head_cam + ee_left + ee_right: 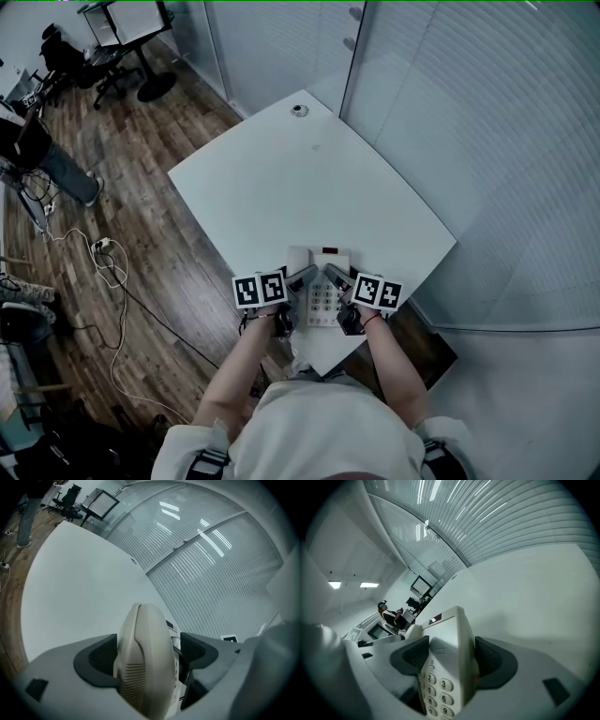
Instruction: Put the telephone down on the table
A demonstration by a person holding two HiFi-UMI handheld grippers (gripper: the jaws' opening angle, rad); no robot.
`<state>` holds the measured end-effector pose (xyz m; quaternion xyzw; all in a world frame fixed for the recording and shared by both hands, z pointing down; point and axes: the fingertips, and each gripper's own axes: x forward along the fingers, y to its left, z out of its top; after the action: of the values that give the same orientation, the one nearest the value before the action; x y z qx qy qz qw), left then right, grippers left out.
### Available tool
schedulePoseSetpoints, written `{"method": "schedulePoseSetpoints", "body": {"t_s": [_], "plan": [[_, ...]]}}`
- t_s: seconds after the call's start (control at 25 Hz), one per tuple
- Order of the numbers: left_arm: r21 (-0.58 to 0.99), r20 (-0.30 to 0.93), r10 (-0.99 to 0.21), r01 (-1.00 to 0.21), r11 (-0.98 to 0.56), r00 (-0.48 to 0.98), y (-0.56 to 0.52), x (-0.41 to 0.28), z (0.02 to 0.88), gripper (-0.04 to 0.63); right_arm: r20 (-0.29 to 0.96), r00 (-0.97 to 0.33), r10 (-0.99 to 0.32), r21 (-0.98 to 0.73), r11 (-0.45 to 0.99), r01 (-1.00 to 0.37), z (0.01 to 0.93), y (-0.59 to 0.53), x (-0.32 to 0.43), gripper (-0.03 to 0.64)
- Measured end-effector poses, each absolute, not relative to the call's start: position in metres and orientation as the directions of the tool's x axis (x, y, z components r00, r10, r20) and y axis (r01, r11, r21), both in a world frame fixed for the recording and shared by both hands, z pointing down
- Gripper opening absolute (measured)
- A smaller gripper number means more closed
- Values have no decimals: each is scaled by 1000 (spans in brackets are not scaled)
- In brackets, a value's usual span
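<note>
Left tool (147, 651): clamped on the telephone (322, 286), left side.
Right tool (450, 660): clamped on its keypad side.
Telephone: table (309, 178) near edge, perhaps not resting yet.
Remaining: lower, release 2 tools.

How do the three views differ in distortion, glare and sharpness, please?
Head view: mild barrel bend, even light, white table sharp. Left gripper view: heavy fisheye, dark corners, light streaks glaring on the ribbed glass wall; the beige plastic telephone looms large. Right gripper view: same fisheye; keypad digits crisp.

Lower keypad of telephone (450, 658) off-frame
</note>
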<state>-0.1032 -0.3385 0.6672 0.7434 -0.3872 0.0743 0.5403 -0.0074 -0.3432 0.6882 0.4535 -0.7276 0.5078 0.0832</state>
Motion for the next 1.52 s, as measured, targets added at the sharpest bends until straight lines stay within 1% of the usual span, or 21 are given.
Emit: {"method": "schedulePoseSetpoints", "body": {"t_s": [0.24, 0.6, 0.92, 1.2, 1.52], "plan": [[742, 525, -516, -661, -113, 677, -325, -106, 661, 437, 562, -567, -602, -676, 62, -735, 679, -336, -2, 311], [720, 528, -564, -687, -100, 635, -300, -113, 650, 436, 545, -549, -633, -641, 108, -760, 660, -313, 2, 281], [705, 522, -603, -703, -94, 604, -276, -109, 634, 436, 497, -575, -650, -650, 160, -743, 637, -294, 4, 218], [657, 531, -648, -748, -92, 546, -253, -106, 626, 436, 484, -602, -635, -630, 224, -743, 627, -270, 1, 168], [648, 518, -683, -757, -81, 516, -222, -99, 614, 431, 459, -626, -630, -625, 273, -732, 618, -242, 6, 106]]}}
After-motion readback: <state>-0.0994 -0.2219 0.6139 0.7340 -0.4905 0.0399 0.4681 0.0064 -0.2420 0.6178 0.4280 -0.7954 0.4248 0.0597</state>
